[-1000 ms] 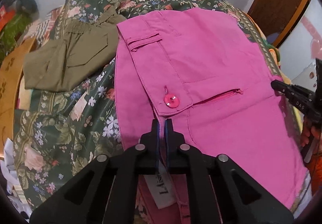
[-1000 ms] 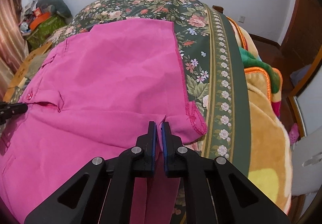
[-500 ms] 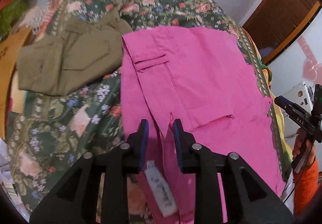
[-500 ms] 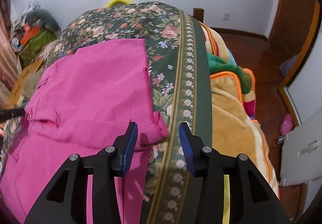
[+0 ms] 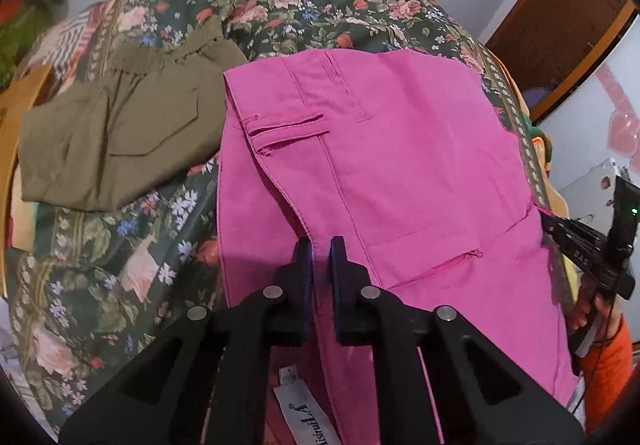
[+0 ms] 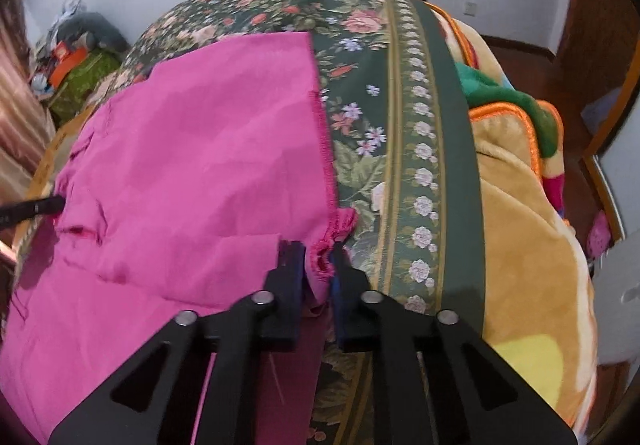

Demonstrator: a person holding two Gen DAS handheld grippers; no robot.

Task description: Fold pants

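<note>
Pink pants (image 5: 400, 149) lie folded on a floral bedspread (image 5: 120, 269), waistband edge and white label (image 5: 304, 417) nearest my left gripper (image 5: 320, 257). Its jaws are closing, with the fold of the waist edge pinched between them. In the right wrist view the pink pants (image 6: 200, 165) end in a frayed hem. My right gripper (image 6: 318, 261) is closing too, and its pads press on a bunched corner of that hem. Each gripper shows at the edge of the other's view: the right gripper (image 5: 580, 249) and the left gripper (image 6: 36, 207).
Olive-green pants (image 5: 112, 141) lie folded to the left of the pink ones, touching their edge. A yellow and orange plush blanket (image 6: 520, 225) hangs along the bed's right side. A hand in an orange sleeve (image 5: 604, 365) holds the right gripper. Clutter (image 6: 76, 57) sits by the far wall.
Both grippers opened, let go of the pink cloth, shifted a little and closed again on it: the left on the waist edge, the right on the hem corner.
</note>
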